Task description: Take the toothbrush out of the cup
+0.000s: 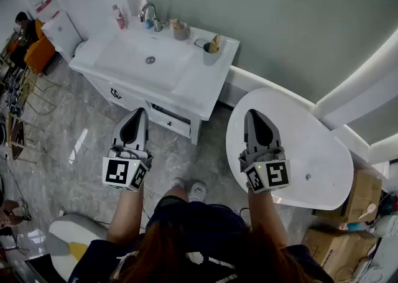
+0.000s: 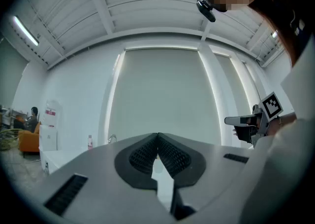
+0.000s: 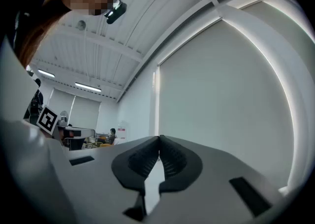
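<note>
On the white sink counter (image 1: 205, 76) at the back stands a grey cup (image 1: 211, 53) with a light-coloured toothbrush (image 1: 215, 41) sticking out of it. A second cup (image 1: 181, 32) with something in it sits closer to the faucet (image 1: 149, 14). Both grippers are held well short of the counter, at about waist height. My left gripper (image 1: 138, 114) is shut and empty, in front of the cabinet. My right gripper (image 1: 251, 115) is shut and empty over the round table. In the left gripper view the jaws (image 2: 157, 137) meet; in the right gripper view the jaws (image 3: 159, 139) meet too.
A round white table (image 1: 317, 151) stands to the right of the vanity. A pink bottle (image 1: 118, 17) stands at the basin's back left. A white dispenser (image 1: 59, 30) and chairs are at the far left; cardboard boxes (image 1: 348, 226) lie at the lower right.
</note>
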A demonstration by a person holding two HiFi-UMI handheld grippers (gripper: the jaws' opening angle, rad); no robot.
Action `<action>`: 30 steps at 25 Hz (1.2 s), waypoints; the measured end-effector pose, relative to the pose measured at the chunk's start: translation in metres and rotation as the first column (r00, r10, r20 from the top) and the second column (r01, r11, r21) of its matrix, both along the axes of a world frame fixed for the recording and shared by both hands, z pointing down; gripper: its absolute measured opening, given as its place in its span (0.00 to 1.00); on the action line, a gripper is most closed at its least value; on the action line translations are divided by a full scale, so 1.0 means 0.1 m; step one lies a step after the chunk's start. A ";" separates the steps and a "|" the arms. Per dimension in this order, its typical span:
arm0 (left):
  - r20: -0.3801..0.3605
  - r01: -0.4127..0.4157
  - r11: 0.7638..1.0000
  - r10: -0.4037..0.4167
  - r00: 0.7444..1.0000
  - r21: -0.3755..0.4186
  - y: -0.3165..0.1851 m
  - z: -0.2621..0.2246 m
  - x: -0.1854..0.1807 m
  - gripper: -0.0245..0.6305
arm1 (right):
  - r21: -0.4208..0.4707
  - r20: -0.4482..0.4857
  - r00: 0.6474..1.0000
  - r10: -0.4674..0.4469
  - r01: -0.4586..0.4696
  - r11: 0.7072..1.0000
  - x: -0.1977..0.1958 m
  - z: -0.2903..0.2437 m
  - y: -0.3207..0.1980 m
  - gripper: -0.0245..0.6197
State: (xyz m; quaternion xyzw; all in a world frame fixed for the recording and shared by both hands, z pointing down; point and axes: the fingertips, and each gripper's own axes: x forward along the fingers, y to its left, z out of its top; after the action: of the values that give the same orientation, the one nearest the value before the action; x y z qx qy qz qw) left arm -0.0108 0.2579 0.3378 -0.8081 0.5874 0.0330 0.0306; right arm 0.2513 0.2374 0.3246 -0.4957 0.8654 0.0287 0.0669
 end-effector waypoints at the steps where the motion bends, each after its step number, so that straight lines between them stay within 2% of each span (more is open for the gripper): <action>1: 0.001 0.000 1.000 0.000 1.000 -0.001 -0.01 0.00 0.00 0.07 | 0.004 0.004 1.000 -0.001 0.001 1.000 0.00 -0.01 0.00 0.06; 7: 0.002 0.010 1.000 -0.010 1.000 0.005 -0.04 -0.01 -0.02 0.07 | 0.009 0.053 0.998 0.019 -0.020 1.000 0.06 -0.06 -0.06 0.06; 18: 0.007 0.052 0.999 -0.052 0.999 -0.006 -0.14 0.01 -0.22 0.07 | 0.008 0.072 0.997 -0.016 0.015 1.000 -0.09 -0.09 -0.24 0.06; 23: 0.000 0.055 0.998 -0.055 0.998 -0.015 -0.48 0.09 -0.35 0.07 | -0.007 0.072 0.997 -0.021 0.022 1.000 -0.24 -0.02 -0.57 0.06; 30: -0.014 0.032 0.999 -0.032 0.999 -0.008 -1.32 0.06 -0.64 0.07 | -0.005 0.065 0.998 -0.017 0.017 1.000 -0.61 -0.06 -1.36 0.06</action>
State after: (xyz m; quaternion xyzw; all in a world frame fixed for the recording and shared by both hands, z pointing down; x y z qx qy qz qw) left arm -0.0748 0.1255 0.3436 -0.7984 0.6006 0.0360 0.0240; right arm 0.1905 0.1016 0.3190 -0.4892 0.8670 0.0096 0.0939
